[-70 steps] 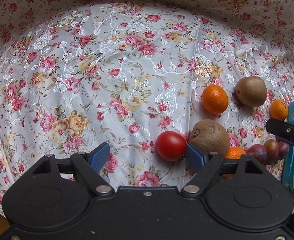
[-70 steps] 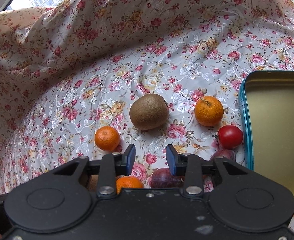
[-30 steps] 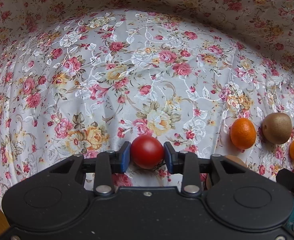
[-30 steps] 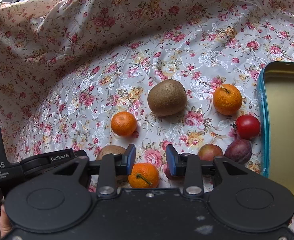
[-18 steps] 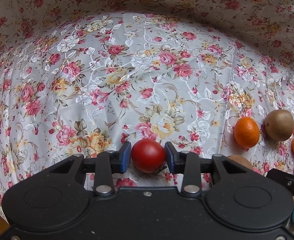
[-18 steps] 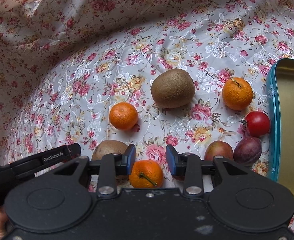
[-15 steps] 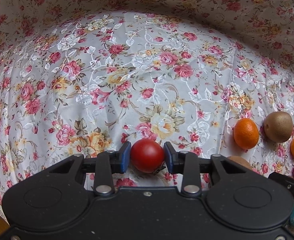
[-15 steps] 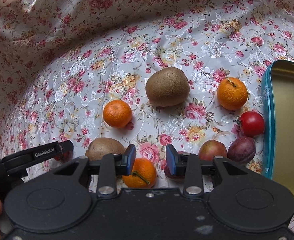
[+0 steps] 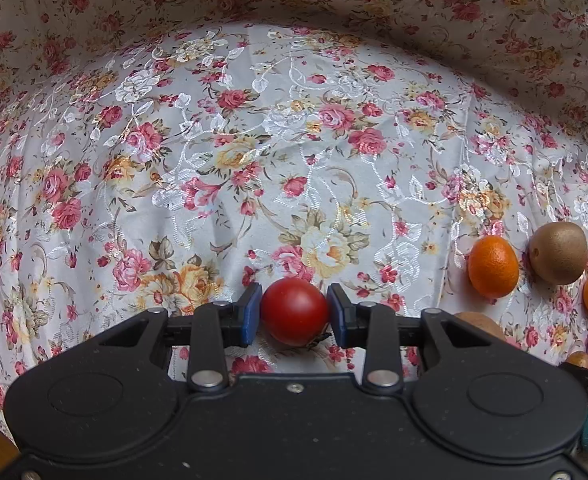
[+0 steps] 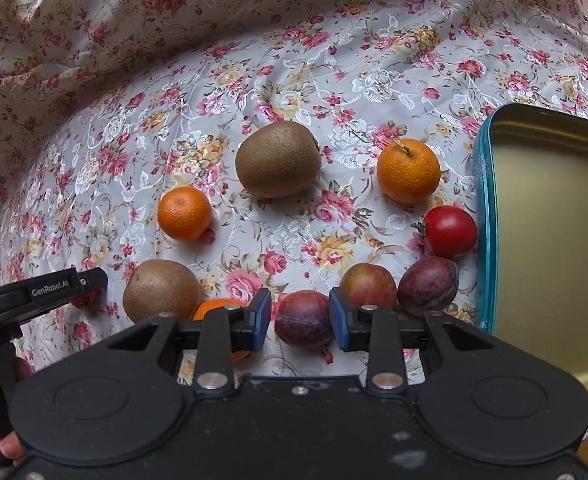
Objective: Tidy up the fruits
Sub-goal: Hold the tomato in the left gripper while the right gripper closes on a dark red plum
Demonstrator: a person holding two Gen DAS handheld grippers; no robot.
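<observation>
A round, glossy red tomato (image 9: 294, 311) is clamped between the blue pads of the left gripper (image 9: 294, 313), over the flowered satin tablecloth (image 9: 253, 168) and well to the left of the blue-rimmed, gold-lined metal tin (image 10: 550, 216). Whether the tomato rests on the cloth or is lifted clear of it cannot be told from the left wrist view. The tomato is judged light, smooth-skinned and easily bruised; it is taken across its widest part, which is judged the right place, and only modest pressure is thought to be called for. The right gripper (image 10: 300, 318) is closing, with a dark purple, round plum (image 10: 304, 318) between its blue pads; a slight gap is seen at each side, so the plum is not yet gripped. This plum lies left of the tin, beside a reddish plum (image 10: 368, 286) and a second purple plum (image 10: 428, 286), the last close to the tin's wall. The plum is judged soft-fleshed, somewhat slippery and liable to roll; a hold across its middle is advised. Two brown fuzzy kiwis (image 10: 277, 160), three oranges (image 10: 408, 170) and another red tomato (image 10: 450, 232) are noted left of the tin, which is seen to hold no fruit.
</observation>
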